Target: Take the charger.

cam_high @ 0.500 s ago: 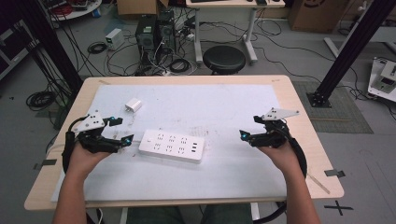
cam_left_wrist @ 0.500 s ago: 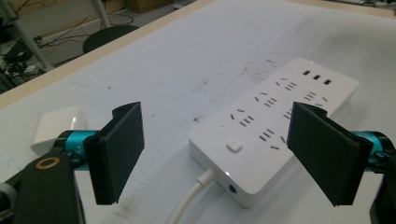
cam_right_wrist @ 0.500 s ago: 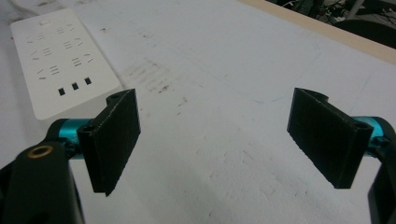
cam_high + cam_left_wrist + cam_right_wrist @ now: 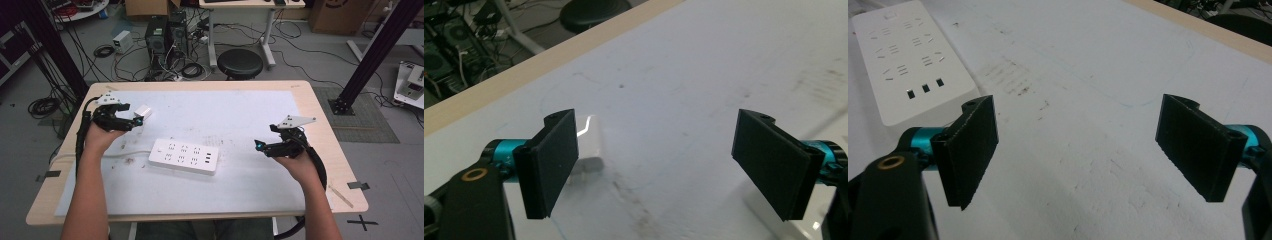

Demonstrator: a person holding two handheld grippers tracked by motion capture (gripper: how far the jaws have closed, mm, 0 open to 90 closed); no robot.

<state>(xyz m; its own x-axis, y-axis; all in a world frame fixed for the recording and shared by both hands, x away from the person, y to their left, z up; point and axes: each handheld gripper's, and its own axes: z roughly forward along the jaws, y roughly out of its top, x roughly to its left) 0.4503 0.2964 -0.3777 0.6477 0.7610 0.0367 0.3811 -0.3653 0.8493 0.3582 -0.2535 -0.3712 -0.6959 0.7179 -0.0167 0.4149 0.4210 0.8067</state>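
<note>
A white power strip (image 4: 184, 156) lies flat near the middle of the white mat (image 4: 240, 115), its cord running off to the left; it also appears as the power strip (image 4: 908, 60) in the right gripper view. A small white plug adapter (image 4: 143, 112) sits at the back left, seen as the adapter (image 4: 589, 145) partly behind one finger. My left gripper (image 4: 134, 121) is open right beside the adapter, pointing at it. My right gripper (image 4: 259, 145) hangs open over bare mat, right of the strip, with nothing between its fingers.
The wooden table (image 4: 330, 130) borders the mat on all sides. Beyond its far edge stand a black stool (image 4: 240, 62), computer cases (image 4: 165, 35) and tangled cables on the floor. A black frame post (image 4: 372, 55) rises at the right.
My left gripper has moved away from the strip toward the back left, up to the adapter. The right gripper has shifted slightly.
</note>
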